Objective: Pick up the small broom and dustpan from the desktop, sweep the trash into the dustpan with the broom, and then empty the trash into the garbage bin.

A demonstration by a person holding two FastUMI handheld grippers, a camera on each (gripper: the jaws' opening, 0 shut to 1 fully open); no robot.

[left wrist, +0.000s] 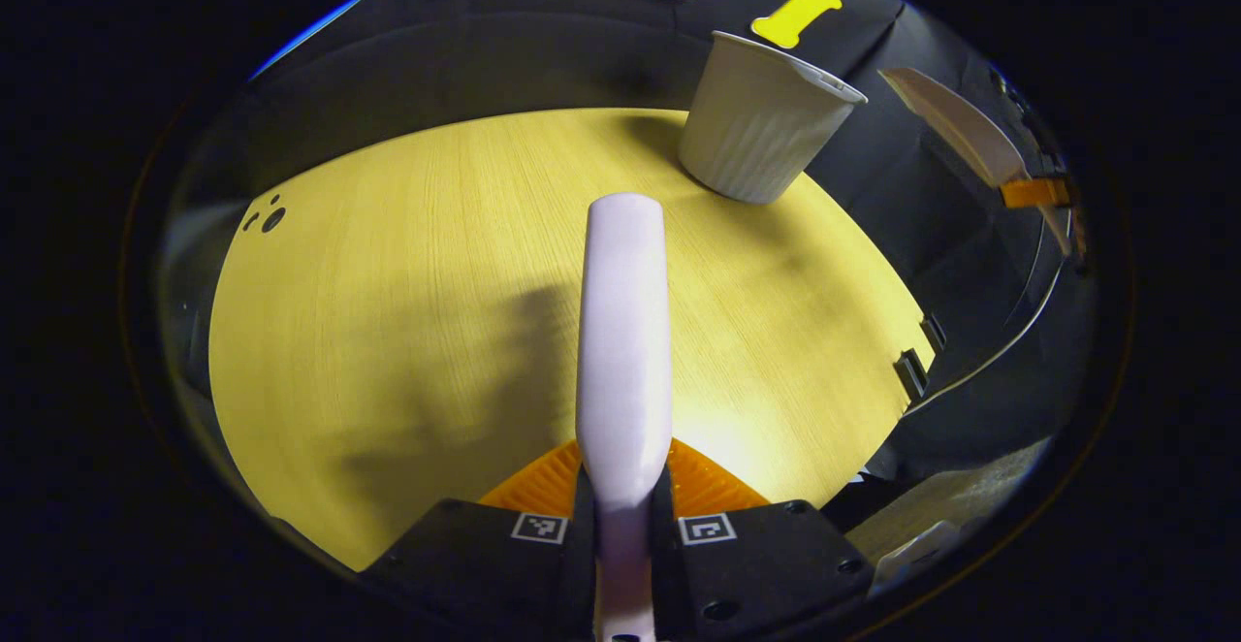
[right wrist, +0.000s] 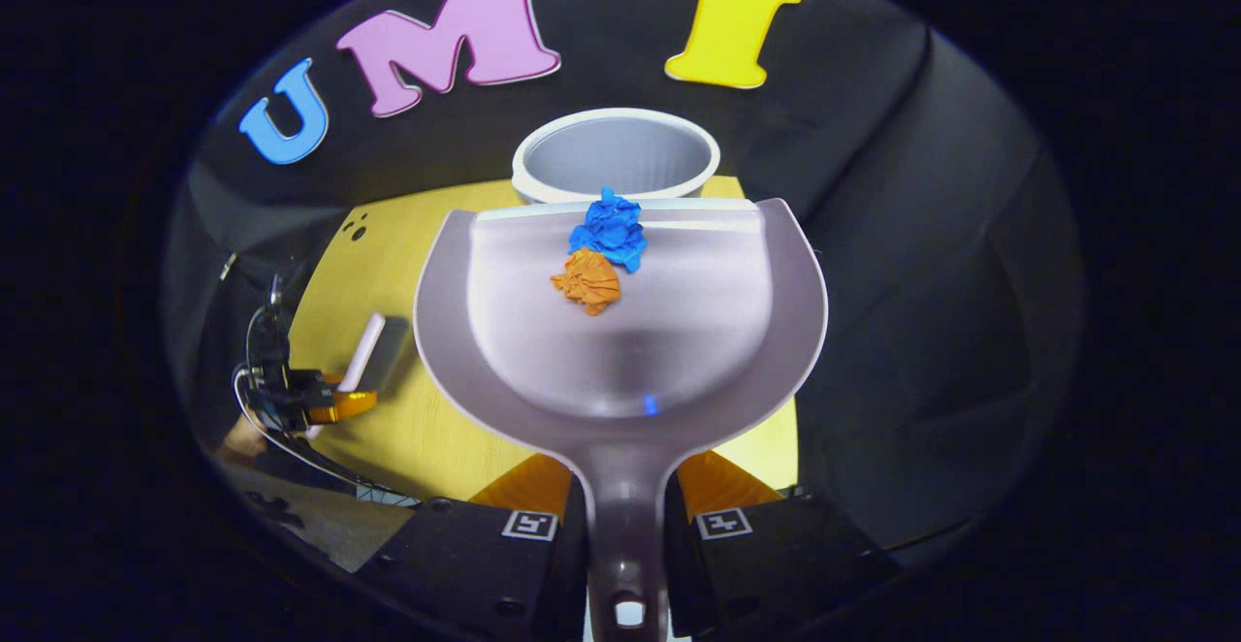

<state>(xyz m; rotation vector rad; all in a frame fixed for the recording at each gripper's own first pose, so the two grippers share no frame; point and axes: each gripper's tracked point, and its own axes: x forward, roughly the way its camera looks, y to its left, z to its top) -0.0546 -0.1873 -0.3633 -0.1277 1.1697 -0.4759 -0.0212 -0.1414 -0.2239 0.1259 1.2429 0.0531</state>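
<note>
My left gripper is shut on the white broom, which reaches forward over the yellow desktop. My right gripper is shut on the handle of the pale dustpan, held above the table. A blue paper ball and an orange one lie in the pan near its front lip. The white ribbed garbage bin stands just beyond that lip. In the left gripper view the bin stands at the far right of the table, with the dustpan raised to its right.
The right gripper view shows the left gripper with the broom low at the left, cables trailing from it. Small dark marks sit at the table's far left corner. Black clips line the right edge.
</note>
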